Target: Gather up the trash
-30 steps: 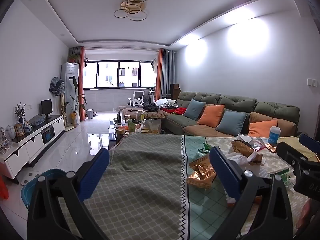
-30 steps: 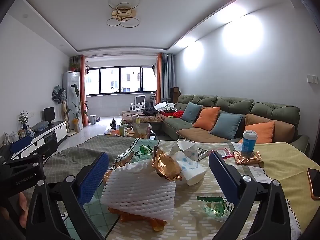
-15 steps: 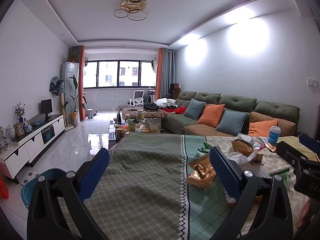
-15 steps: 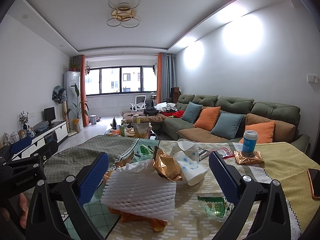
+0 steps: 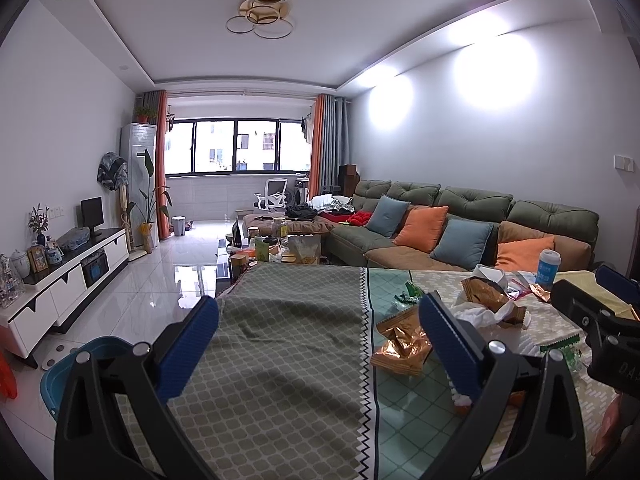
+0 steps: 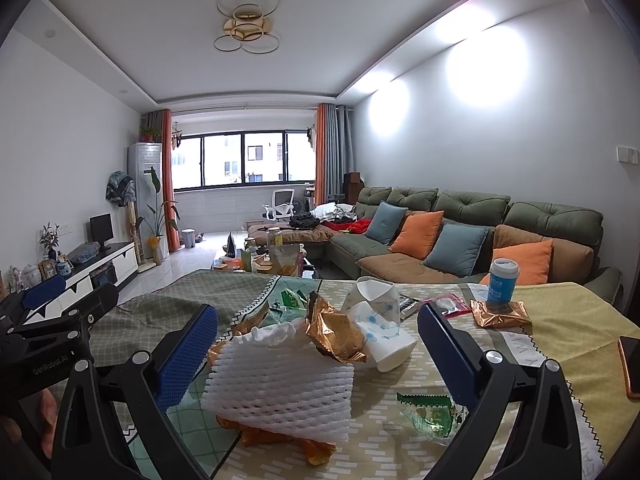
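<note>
Trash lies on the cloth-covered table (image 5: 280, 352). In the right wrist view a white foam net (image 6: 280, 392) lies over orange peel (image 6: 280, 440), with a gold foil wrapper (image 6: 336, 336), a crushed white paper cup (image 6: 384, 336) and a green wrapper (image 6: 432, 412) near it. My right gripper (image 6: 318, 344) is open and empty just before the foam net. My left gripper (image 5: 318, 344) is open and empty above the green cloth, left of a gold wrapper (image 5: 400, 344).
A blue-capped cup (image 6: 502, 280) stands on a gold wrapper (image 6: 500, 314) at the back right. A phone (image 6: 630, 364) lies at the right edge. A blue bin (image 5: 76, 368) stands on the floor left of the table. A sofa (image 5: 460, 232) runs behind.
</note>
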Action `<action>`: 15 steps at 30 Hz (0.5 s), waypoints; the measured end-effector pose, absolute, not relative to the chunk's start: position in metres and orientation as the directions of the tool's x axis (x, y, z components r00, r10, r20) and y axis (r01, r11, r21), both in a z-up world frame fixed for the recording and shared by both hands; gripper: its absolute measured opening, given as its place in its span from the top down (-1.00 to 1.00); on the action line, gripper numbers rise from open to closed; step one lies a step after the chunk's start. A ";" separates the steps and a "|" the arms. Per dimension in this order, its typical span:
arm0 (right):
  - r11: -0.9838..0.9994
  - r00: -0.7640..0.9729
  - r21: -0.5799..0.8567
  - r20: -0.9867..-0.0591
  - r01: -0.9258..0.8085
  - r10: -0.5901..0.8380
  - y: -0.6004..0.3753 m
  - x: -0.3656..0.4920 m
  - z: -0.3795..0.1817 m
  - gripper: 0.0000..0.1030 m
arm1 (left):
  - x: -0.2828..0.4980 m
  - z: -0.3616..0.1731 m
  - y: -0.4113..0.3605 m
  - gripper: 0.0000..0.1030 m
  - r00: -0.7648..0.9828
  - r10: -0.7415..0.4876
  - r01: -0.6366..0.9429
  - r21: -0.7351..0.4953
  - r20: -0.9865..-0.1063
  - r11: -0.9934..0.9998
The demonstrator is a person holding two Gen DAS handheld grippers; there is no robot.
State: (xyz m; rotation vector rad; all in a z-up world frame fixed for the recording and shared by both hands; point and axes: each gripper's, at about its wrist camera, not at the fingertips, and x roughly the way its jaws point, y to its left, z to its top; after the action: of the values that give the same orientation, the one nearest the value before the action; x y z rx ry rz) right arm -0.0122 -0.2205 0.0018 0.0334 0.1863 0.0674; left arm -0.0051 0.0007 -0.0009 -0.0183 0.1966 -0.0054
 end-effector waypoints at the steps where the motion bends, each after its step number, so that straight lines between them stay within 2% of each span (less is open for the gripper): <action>1: 0.997 0.980 0.039 -0.186 -0.064 0.070 -0.221 -0.012 0.002 -0.93 | -0.005 -0.002 0.001 -0.93 0.980 -0.008 0.004 -0.019 -0.197 1.000; 11: 0.996 0.974 0.047 -0.211 -0.072 0.081 -0.228 0.004 0.001 -0.93 | 0.008 -0.008 0.000 -0.93 0.968 -0.040 0.035 -0.025 -0.246 0.999; 15: 0.994 0.958 0.066 -0.266 -0.090 0.105 -0.233 0.018 -0.002 -0.93 | 0.017 -0.014 -0.003 -0.93 0.953 -0.091 0.086 -0.030 -0.291 0.996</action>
State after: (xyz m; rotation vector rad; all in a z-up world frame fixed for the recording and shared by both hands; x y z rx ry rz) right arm 0.0177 -0.2333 -0.0016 0.0531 0.2724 0.0990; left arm 0.0166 -0.0034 -0.0142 -0.0176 0.2961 -0.0898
